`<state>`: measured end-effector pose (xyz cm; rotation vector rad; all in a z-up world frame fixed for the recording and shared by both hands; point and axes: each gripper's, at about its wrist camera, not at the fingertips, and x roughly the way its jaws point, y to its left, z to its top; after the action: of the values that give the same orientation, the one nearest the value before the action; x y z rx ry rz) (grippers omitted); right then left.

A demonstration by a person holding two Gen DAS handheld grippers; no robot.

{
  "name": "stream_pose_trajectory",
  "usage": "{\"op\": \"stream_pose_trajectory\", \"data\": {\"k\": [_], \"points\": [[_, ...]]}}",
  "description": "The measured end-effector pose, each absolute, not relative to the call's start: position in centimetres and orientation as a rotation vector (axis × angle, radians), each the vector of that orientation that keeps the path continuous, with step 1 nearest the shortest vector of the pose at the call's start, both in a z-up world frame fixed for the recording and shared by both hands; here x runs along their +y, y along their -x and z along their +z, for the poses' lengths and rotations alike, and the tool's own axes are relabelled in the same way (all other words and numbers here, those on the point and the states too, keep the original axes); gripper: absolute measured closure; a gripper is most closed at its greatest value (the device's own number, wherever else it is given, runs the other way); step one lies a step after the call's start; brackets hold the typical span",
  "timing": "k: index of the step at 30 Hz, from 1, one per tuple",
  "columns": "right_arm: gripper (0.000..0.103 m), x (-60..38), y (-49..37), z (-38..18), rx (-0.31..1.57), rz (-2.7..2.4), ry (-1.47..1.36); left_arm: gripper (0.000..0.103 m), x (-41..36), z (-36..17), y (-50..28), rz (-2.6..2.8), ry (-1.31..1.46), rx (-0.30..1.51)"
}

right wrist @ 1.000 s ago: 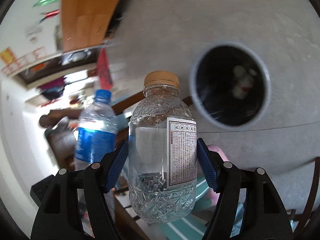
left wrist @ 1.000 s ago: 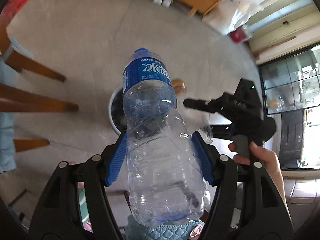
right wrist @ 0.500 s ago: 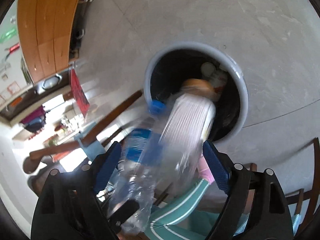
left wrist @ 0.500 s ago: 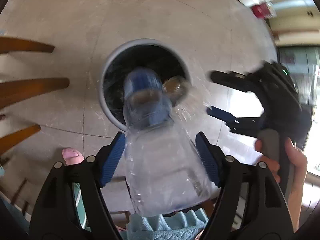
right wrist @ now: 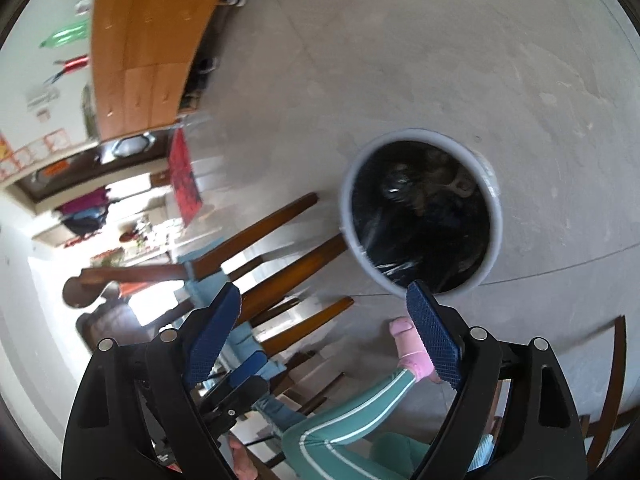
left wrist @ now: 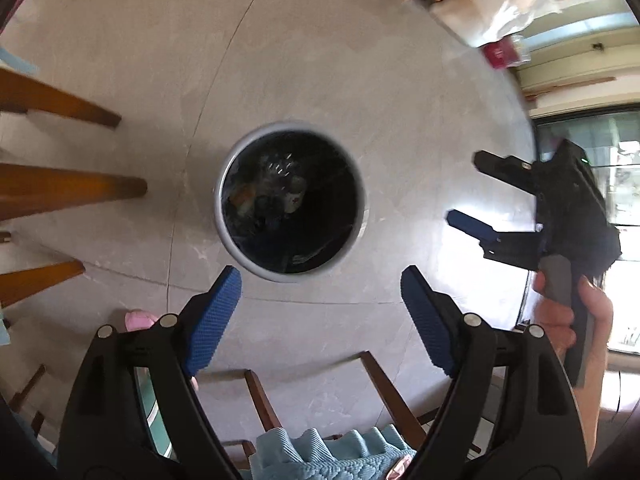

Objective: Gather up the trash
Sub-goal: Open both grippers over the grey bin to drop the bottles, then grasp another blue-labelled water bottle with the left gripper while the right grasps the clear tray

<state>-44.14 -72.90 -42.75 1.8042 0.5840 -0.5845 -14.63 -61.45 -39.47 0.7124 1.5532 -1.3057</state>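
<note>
A round grey trash bin [left wrist: 218,208] lined with a black bag stands on the grey tile floor. Bottles and other trash [left wrist: 280,188] lie dimly at its bottom. My left gripper [left wrist: 320,280] hangs above the bin's near edge, its jaws opening with nothing between the blue pads. A hand holds my right gripper [left wrist: 466,188] out to the right of the bin, and it is open and empty. In the right wrist view the bin [right wrist: 346,208] lies just beyond my right gripper [right wrist: 322,292], with dark trash [right wrist: 420,188] inside it.
Wooden chair legs [left wrist: 72,188] reach in from the left, close to the bin [right wrist: 288,272]. A person's foot in a pink slipper [right wrist: 408,344] and a green trouser leg [right wrist: 352,420] are near it. A wooden cabinet [right wrist: 152,40] lines the far wall.
Both grippers have let go of their bottles, which dropped into the bin. The jaws of both now stand wider and empty. The left gripper's view has sunk toward the bin.
</note>
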Motion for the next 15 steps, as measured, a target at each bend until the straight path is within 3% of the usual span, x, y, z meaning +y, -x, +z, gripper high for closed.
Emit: {"op": "stream_pose_trajectory", "data": {"k": [9,15], "points": [[0.017,-73.4,36.9,-28.9,0.513,-0.334,-1.560,0.022,-55.9,-22.8,11.0,-1.426,-0.537,1.268],[0.017,-70.0,27.3,-18.2,0.589,-0.123,-1.313,0.017,-49.1,-11.6,4.3,-1.323,-0.357,1.097]]}}
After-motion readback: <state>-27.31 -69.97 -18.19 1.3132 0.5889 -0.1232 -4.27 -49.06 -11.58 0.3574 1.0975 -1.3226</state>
